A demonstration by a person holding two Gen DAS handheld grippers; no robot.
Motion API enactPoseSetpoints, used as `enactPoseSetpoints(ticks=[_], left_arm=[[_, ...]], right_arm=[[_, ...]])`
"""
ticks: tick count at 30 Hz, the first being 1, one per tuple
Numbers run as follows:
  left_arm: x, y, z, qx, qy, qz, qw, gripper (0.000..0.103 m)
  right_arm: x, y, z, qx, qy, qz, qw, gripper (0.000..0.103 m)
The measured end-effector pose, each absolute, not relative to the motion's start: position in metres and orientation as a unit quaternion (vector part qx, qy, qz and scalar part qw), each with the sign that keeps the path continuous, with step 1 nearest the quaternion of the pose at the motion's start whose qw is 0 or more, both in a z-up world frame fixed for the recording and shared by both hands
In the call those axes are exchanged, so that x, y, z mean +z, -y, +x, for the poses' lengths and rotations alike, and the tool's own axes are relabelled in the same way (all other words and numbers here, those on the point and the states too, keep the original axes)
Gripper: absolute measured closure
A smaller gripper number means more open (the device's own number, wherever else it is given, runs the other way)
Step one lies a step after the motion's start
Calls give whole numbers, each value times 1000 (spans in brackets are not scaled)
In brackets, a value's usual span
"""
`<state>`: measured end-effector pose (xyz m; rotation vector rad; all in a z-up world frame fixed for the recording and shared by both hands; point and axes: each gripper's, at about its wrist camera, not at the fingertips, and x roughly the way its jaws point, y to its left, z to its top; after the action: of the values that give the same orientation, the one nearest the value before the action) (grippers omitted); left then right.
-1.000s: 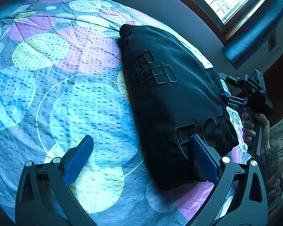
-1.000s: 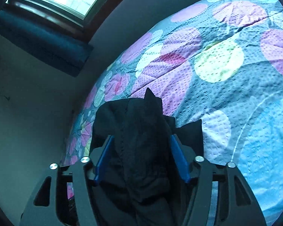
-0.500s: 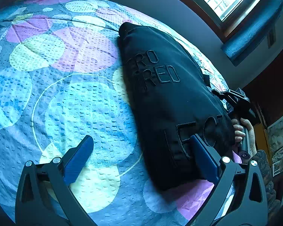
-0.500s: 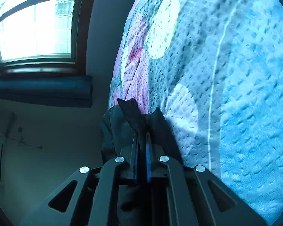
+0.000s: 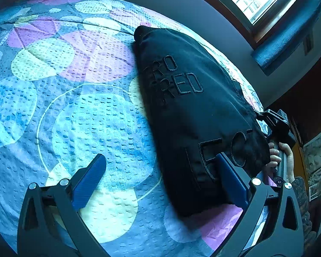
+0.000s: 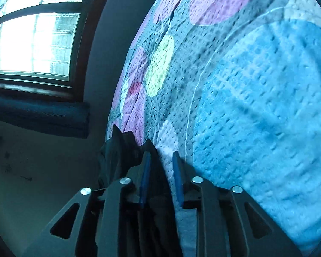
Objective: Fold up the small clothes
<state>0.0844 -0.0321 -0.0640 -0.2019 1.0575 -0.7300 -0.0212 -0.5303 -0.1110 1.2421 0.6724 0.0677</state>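
One black garment [image 5: 194,115] lies on the bed [image 5: 92,124], on the patterned bedspread, right of centre in the left wrist view, running from far centre toward the near right; raised lettering on top; looks already folded into a long thick bundle. Judged soft, limp, light, not fragile; fabric will sag and shift if lifted by one point, so best taken at an edge or corner, both ends at once; near-right corner and right edge look like the handiest grips.

Left claw [image 5: 160,177] is spread wide, nothing between the fingers; its right finger sits over the near end of the garment, contact unclear. Right claw [image 6: 160,171] has its fingers slightly parted, a fold of dark cloth between them; whether it really pinches the cloth I cannot tell.

Counts: one garment; two claws; one bed; one window [image 6: 34,42]; one hand [image 5: 282,156] visible at the right edge.
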Motion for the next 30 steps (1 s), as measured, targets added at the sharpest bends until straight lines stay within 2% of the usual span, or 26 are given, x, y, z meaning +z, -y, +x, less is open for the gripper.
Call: enactPoseSetpoints(ticks=[3, 4, 11, 20, 25, 30], left_arm=[[-62, 31, 83, -338, -491, -94, 798, 2], [-60, 31, 82, -338, -490, -94, 798, 2], [-38, 29, 82, -364, -474, -109, 794, 2], [-68, 54, 130, -395, -539, -161, 726, 2], [-72, 72, 146, -410, -539, -165, 717, 2], [-76, 94, 152, -419, -528, -145, 724, 2]], right_arm=[[-95, 530, -38, 45, -308, 556, 770, 36], [-90, 528, -41, 46, -311, 548, 775, 34], [-75, 506, -40, 80, -356, 502, 784, 30], [-82, 479, -9, 109, -394, 465, 785, 30], [-81, 464, 15, 121, -407, 444, 789, 30], [-82, 450, 43, 126, -417, 422, 795, 21]])
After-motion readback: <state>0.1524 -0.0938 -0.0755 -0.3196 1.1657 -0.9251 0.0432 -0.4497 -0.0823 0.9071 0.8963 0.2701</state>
